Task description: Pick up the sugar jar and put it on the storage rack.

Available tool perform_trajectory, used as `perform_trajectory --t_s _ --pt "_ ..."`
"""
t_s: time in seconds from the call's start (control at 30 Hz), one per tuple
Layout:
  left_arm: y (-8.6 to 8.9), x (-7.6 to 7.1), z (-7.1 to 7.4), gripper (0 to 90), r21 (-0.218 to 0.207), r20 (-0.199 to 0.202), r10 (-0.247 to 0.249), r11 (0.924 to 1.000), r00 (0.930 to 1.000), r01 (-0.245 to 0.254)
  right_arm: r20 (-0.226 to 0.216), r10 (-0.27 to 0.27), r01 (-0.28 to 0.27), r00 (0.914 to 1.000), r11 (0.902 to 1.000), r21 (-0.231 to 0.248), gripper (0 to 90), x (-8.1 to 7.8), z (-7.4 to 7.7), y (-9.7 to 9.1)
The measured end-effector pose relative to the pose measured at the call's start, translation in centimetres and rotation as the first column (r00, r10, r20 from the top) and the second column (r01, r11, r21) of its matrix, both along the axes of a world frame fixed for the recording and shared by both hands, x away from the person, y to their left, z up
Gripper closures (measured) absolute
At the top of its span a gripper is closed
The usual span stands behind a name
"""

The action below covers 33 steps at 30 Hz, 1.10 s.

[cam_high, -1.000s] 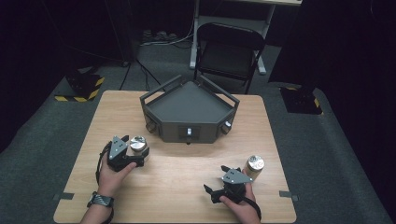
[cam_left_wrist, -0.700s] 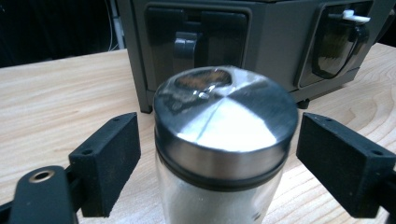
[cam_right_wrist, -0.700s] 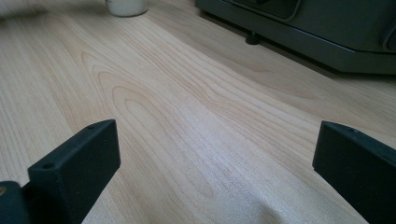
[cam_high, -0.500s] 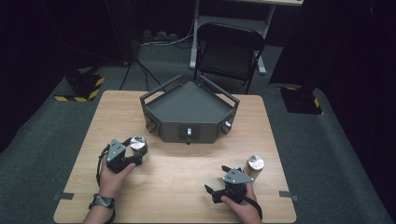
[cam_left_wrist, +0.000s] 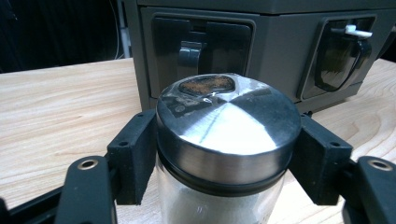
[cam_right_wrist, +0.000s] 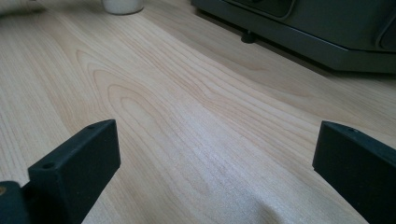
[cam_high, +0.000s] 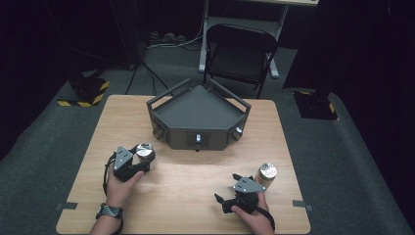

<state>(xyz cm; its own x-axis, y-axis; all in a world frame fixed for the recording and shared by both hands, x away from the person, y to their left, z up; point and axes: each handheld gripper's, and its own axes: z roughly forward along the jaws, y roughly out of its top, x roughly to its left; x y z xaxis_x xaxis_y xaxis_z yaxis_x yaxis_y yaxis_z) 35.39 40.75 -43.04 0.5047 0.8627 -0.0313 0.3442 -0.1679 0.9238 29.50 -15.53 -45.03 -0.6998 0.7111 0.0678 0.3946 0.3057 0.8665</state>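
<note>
Glass jar (cam_left_wrist: 227,154) with steel lid stood on wooden table (cam_high: 191,191), near left front, just before grey tray box (cam_high: 198,115). We saw left gripper (cam_left_wrist: 227,163) jaws just closing, pads pressed on jar at lid. Second jar (cam_high: 266,175) near right edge, just beside right gripper (cam_high: 243,188); we noted its jaws wide apart, nothing between. Grey carpet, folding chair (cam_high: 240,51) behind, dark room.

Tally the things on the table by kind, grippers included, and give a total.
Glass jars with metal lids: 2, the left jar and the right jar
Grey box with handles: 1, grey box
Grippers: 2, left gripper shut on the left jar, right gripper open
Total: 5
</note>
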Motion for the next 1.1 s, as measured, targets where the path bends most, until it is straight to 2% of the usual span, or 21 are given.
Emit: perform_trajectory --t_s 0.33,0.43,0.6,0.7,0.97,1.1 --pt "0.1 0.0 0.2 32.3 -0.028 -0.018 0.017 0.9995 0.9997 -0.017 -0.003 0.000 0.000 1.0000 1.0000 0.004 0.8 0.0 0.0 -0.1" --pt "-0.1 -0.2 0.5 32.2 -0.019 -0.001 0.009 0.9998 1.0000 -0.009 -0.002 -0.001 0.001 1.0000 1.0000 0.002 0.7 0.0 0.0 -0.1" --pt "-0.7 -0.7 1.8 32.2 -0.014 0.046 -0.019 0.9997 0.9987 0.020 -0.004 0.003 -0.003 1.0000 1.0000 0.001 0.8 0.1 0.0 -0.1" --pt "-1.0 -0.8 2.7 32.2 -0.034 0.066 -0.031 0.9988 0.9974 0.034 -0.004 0.003 -0.003 1.0000 1.0000 0.002 0.7 0.1 0.0 -0.1" --pt "-2.1 -0.6 5.0 32.2 -0.053 0.091 -0.053 0.9969 0.9944 0.058 -0.008 0.003 -0.003 1.0000 1.0000 0.006 0.7 0.2 0.0 -0.2" --pt "-2.8 -0.3 5.9 32.2 -0.049 0.100 -0.058 0.9968 0.9933 0.063 -0.008 0.006 -0.006 0.9999 1.0000 0.006 0.7 0.2 0.0 -0.2"
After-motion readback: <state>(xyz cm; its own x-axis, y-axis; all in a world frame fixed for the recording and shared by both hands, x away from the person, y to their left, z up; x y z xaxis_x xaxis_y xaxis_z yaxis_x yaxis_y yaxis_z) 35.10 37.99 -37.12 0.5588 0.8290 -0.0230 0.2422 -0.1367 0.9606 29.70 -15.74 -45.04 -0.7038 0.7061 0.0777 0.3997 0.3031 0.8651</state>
